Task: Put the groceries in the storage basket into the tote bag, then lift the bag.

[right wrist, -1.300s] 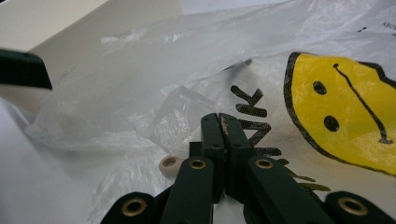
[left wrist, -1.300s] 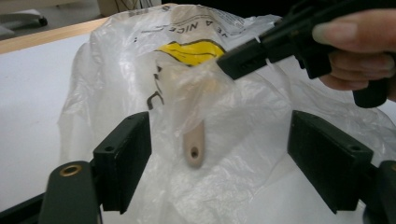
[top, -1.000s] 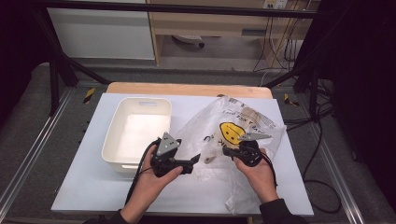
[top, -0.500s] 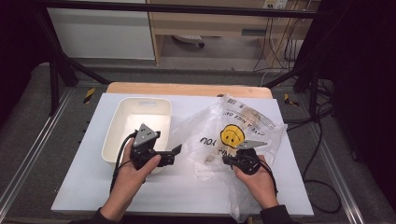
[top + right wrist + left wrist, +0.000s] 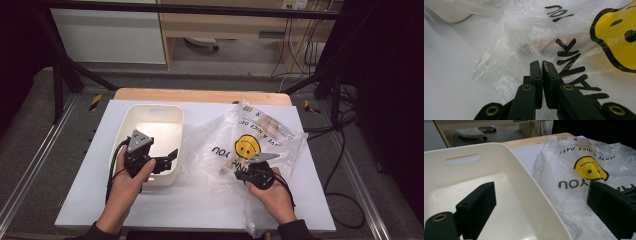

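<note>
A clear plastic bag printed with a yellow smiley face lies crumpled on the right half of the white table top. A white plastic tub stands to its left, with nothing in it. My left gripper hovers over the tub's near right corner and points at the bag. Its jaws have just been opening and now stand open with nothing between them. In the left gripper view the gripper straddles the tub's rim, with the bag beyond. My right gripper is shut on the bag's thin film at its near edge, and its jaws are pressed together.
The bag trails down past the right forearm to the table's front edge. A wooden strip runs along the back of the table. Metal rails flank both sides, and cables hang off the right.
My left gripper let go of the bag and moved left to the tub's near corner, its jaws wider. The bag has sagged a little. My right hand has stayed put.
</note>
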The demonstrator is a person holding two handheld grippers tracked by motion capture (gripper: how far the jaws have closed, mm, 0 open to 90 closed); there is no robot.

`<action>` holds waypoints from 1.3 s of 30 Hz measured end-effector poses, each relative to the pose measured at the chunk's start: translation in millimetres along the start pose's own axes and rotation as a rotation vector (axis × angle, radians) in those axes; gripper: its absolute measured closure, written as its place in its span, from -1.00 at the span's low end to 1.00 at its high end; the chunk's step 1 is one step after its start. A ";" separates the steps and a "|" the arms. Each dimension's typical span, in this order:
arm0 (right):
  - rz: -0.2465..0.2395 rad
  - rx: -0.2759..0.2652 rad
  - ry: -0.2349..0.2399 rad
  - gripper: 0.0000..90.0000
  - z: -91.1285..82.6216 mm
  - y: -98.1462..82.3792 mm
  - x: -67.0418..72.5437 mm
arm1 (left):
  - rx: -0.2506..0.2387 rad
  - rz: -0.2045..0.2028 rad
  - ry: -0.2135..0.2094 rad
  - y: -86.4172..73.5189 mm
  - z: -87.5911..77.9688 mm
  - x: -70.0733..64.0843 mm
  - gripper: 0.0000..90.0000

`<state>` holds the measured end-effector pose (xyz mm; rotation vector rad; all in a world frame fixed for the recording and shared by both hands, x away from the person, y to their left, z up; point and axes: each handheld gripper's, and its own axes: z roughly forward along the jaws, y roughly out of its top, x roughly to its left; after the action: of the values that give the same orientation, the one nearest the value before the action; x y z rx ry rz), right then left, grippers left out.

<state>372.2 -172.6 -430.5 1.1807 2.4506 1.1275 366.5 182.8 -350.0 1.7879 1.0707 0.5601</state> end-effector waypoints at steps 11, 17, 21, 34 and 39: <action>-0.003 -0.003 -0.002 0.19 1.5 -1.1 5.5 | 0.018 0.010 0.038 -3.4 -2.6 12.2 -0.83; -0.027 -0.056 -0.067 -0.59 -8.1 -3.7 15.5 | 0.026 0.015 0.039 -4.9 -1.2 13.6 -0.83; -0.034 -0.107 -0.096 -0.81 -17.1 -4.5 20.1 | 0.029 0.021 0.032 -4.5 -0.6 12.8 -0.83; 0.044 -0.270 -0.254 -0.87 -61.1 -14.2 3.1 | 0.041 0.023 0.046 -6.7 1.2 15.2 -0.81; 0.077 -0.291 -0.301 -0.85 -71.4 -21.7 -5.8 | 0.044 0.022 0.038 -6.3 2.1 14.7 -0.80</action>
<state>329.9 -224.8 -397.4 1.2554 1.9592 1.1798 372.9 195.4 -357.7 1.8365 1.0975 0.5898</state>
